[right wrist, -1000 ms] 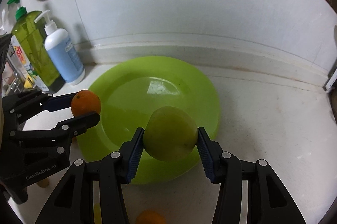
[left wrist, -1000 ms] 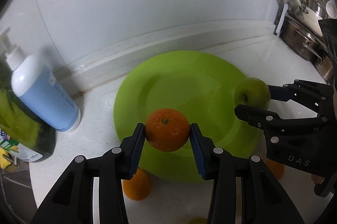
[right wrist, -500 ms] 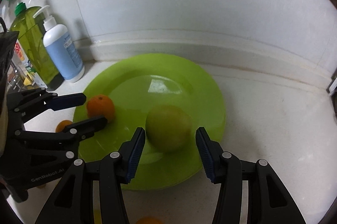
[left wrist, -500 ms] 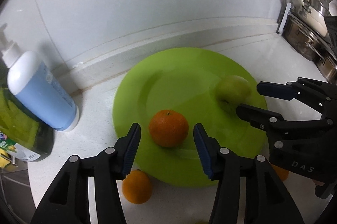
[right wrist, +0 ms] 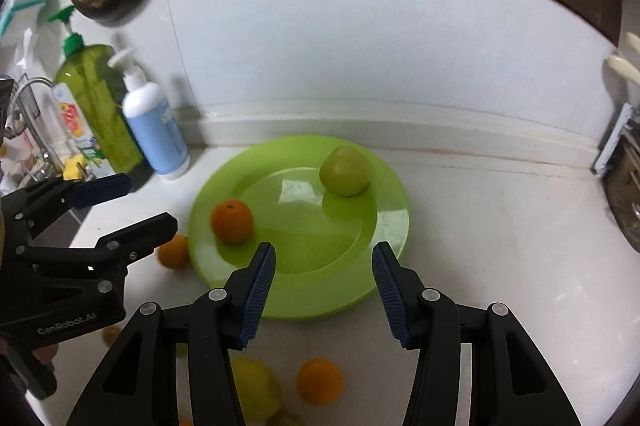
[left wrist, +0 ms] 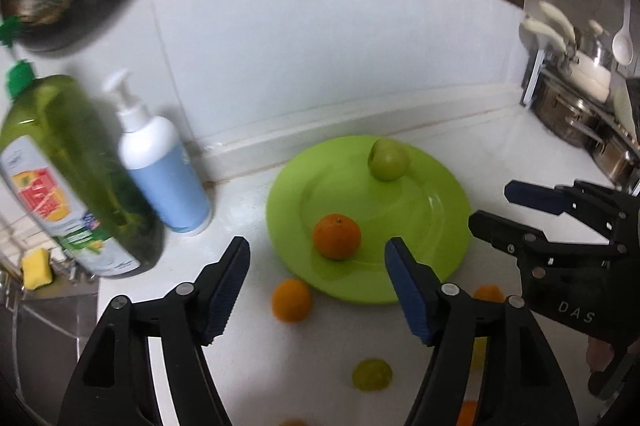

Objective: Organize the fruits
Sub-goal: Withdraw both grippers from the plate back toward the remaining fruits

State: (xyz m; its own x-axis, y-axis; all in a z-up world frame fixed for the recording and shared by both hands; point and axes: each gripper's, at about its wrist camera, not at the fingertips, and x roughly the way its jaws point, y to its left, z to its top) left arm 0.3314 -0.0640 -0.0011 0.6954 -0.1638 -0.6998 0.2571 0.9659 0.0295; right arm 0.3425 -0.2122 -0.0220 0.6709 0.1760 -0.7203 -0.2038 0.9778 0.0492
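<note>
Left gripper (left wrist: 318, 256) hovers, fingers spread wide; right gripper (right wrist: 323, 264) likewise, empty.

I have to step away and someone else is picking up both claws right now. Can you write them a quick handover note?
Left claw: open, empty, hanging over the counter at the near rim of the green plate.
Right claw: open, empty, at the plate's near edge.
Done: one orange and the green apple sit on the plate, apart from each other.
Left: an orange beside the plate's left rim, another orange and a yellow fruit on the counter in front. More small fruit pieces lie nearer the cameras, partly hidden.
</note>
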